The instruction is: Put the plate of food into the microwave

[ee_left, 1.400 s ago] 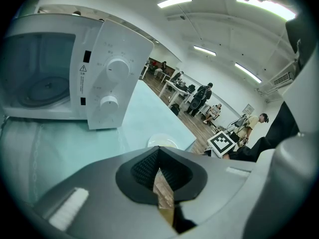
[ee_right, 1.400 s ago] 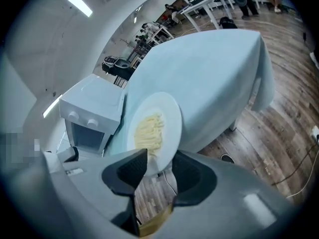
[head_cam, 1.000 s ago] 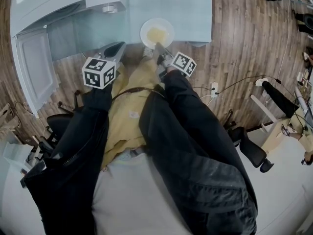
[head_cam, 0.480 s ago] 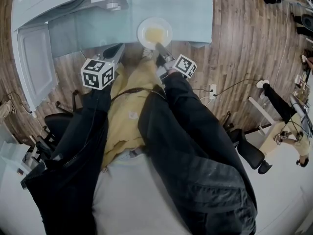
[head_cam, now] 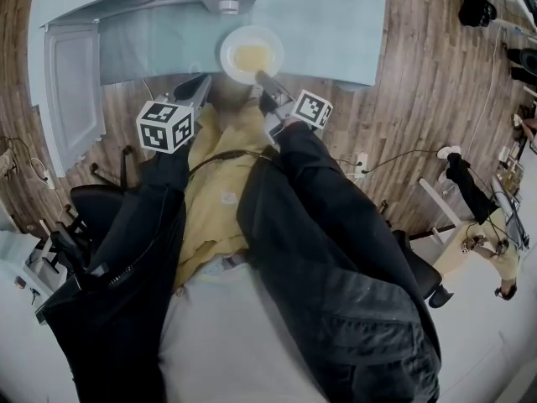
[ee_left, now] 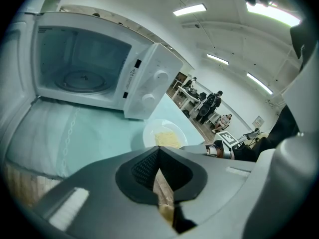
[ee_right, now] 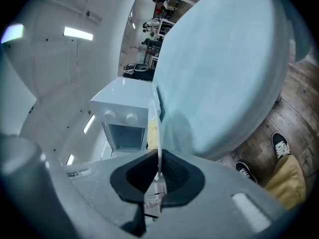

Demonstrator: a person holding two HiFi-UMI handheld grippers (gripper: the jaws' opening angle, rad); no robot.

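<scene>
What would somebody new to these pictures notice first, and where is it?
The white plate of food, yellow in the middle, sits near the front edge of the pale blue table, with the right tool shut on its near rim. Behind it to the left, the white microwave stands with its door swung wide open. The left tool is shut and empty, just left of the plate.

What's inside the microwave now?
Only its round turntable shows in the open microwave, with nothing on it. From the head view, the microwave's top hides the inside.
</scene>
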